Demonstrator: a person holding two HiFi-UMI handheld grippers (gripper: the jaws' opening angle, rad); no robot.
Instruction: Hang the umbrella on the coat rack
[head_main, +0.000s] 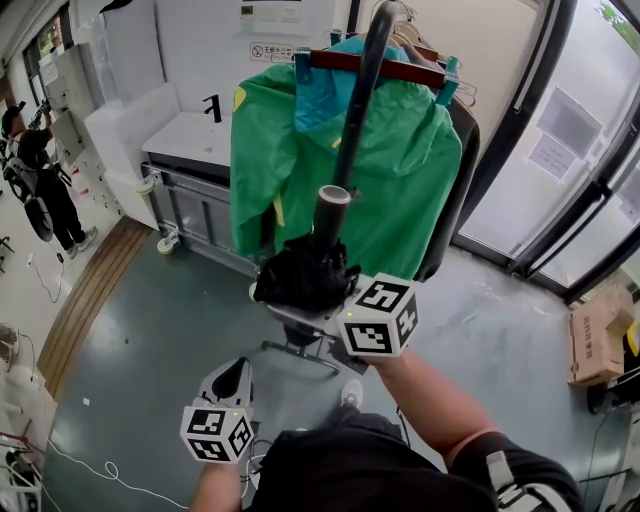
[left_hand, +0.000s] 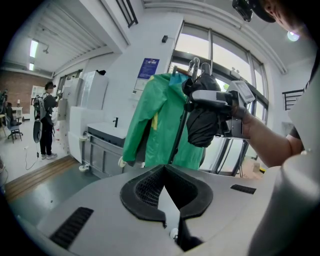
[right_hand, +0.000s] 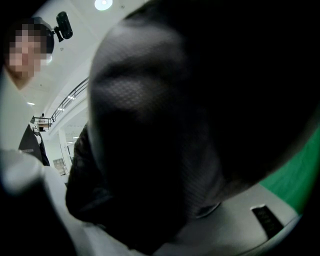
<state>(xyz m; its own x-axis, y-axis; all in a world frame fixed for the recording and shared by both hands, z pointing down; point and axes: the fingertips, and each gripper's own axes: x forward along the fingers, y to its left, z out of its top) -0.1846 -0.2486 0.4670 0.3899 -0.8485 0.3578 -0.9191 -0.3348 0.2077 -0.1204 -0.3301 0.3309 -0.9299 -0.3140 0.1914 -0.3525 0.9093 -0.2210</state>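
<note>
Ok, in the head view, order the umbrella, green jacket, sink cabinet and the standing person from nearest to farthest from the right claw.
1. umbrella, gripped in the right claw.
2. green jacket, hanging just behind it.
3. sink cabinet, back left.
4. standing person, far left.

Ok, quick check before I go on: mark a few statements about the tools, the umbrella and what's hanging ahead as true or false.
1. The right tool grips the black umbrella by its folded canopy. True.
2. The left tool also holds the umbrella. False: it hangs low and apart, jaws together, empty.
3. No garment hangs ahead. False: a green jacket hangs on a hanger.
4. Another person stands at far left in the head view. True.
</note>
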